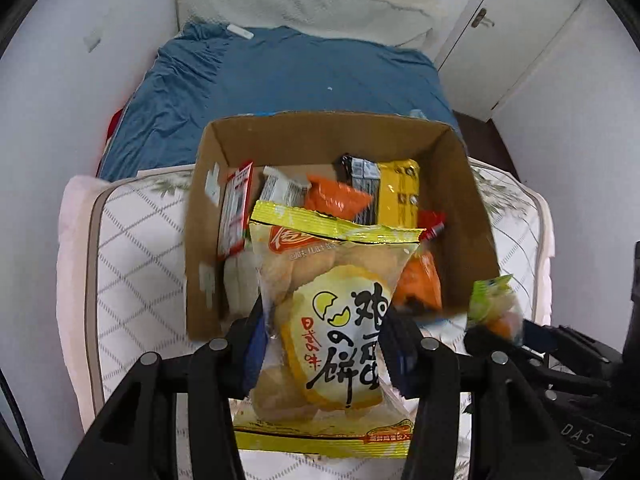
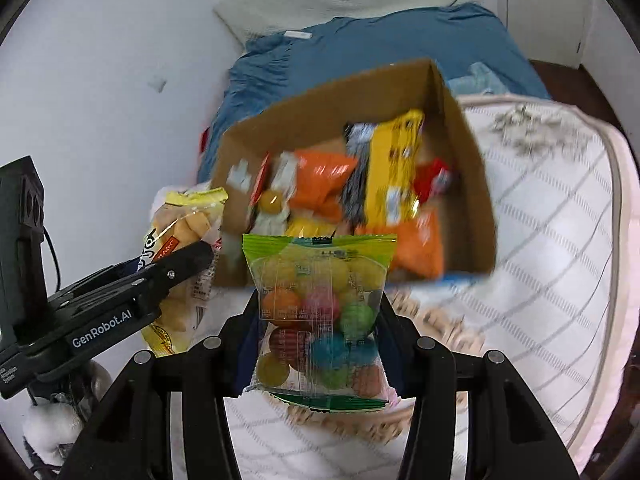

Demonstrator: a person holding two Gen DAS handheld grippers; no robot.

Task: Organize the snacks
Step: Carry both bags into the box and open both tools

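- White quilted mattress (image 1: pixel 132 264) w/ grey diamond stitching is lying under everything; rumpled blue bedsheet (image 1: pixel 280 80) is covering its far part, white pillow (image 1: pixel 304 0) beyond that.
- Open brown cardboard box (image 1: pixel 328 132) is sitting on the mattress, mid-frame in both views. Inside, packets are lying jumbled: yellow-and-black wrapper (image 1: pixel 398 192) at far right, orange foil bag (image 1: pixel 336 200) in the middle, red-and-white carton (image 1: pixel 236 208) leaning on the left wall, small red packet (image 1: pixel 432 224) at right. Their print is too small or blurred to read.
- Black left gripper (image 1: pixel 324 344) is holding a clear-and-yellow bag of pale round biscuits (image 1: pixel 328 320), pads pressing both sides at a narrow gap. Bag is hanging in the air in front of the box's near wall. Label is showing big black CJK characters w/ a cracked-egg drawing and smaller red characters; top strip has an orange logo, only partly legible.
- Black right gripper (image 2: pixel 318 320) is clamping a clear packet of multicoloured candy balls (image 2: pixel 320 312) w/ green top and bottom seals, jaws narrow, packet also in front of the box's near edge. Fine white print on it is not readable.
- In the right wrist view the left gripper's side is reading "GenRobot.AI".
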